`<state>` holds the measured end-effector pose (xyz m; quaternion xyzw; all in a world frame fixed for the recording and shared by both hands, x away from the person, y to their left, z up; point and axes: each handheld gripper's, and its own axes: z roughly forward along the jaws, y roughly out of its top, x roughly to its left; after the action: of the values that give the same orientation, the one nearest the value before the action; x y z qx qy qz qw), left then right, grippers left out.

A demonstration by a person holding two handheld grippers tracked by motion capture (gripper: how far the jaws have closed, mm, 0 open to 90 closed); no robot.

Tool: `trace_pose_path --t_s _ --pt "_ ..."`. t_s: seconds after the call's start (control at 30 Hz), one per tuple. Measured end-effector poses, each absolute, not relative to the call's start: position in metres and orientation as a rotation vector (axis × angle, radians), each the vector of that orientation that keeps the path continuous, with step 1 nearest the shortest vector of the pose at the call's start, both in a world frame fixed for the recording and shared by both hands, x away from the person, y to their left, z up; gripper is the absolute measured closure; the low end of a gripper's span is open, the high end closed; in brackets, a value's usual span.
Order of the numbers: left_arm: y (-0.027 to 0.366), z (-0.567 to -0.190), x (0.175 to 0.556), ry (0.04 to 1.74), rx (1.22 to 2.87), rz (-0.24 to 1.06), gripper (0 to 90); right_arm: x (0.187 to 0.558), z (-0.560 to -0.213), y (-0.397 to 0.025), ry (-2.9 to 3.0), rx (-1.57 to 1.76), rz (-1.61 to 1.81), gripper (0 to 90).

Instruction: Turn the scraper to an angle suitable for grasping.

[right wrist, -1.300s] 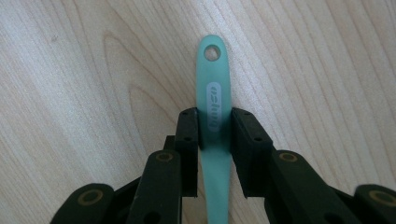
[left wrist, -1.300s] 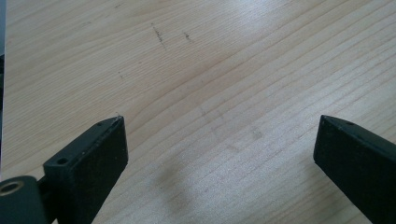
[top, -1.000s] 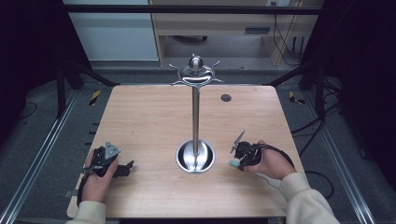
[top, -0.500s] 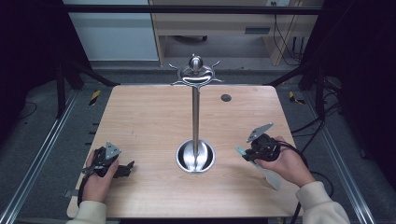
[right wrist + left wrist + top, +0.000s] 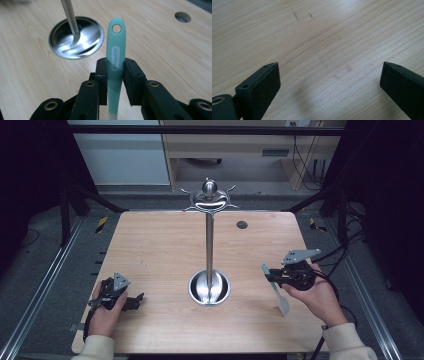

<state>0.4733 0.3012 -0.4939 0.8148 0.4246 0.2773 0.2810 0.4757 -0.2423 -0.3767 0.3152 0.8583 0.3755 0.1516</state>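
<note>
The right gripper (image 5: 115, 75) clamps a teal spatula (image 5: 115, 57) at four o'clock of the metal stand (image 5: 209, 287) — the left gripper (image 5: 329, 82), at eight o'clock, gapes empty.

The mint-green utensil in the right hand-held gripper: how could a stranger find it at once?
Start at the tall metal stand on the wooden table, then look to its right. The right hand-held gripper clamps the mint-green utensil there. Its green handle has a hanging hole, unlike anything nearby.
</note>
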Motion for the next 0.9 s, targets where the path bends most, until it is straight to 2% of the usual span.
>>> trace_pose_path --t_s 0.9 --pt "0.305 -0.495 0.473 1.163 2.173 0.746 2.9 0.464 -0.334 -0.243 2.183 0.831 1.404 74.6"
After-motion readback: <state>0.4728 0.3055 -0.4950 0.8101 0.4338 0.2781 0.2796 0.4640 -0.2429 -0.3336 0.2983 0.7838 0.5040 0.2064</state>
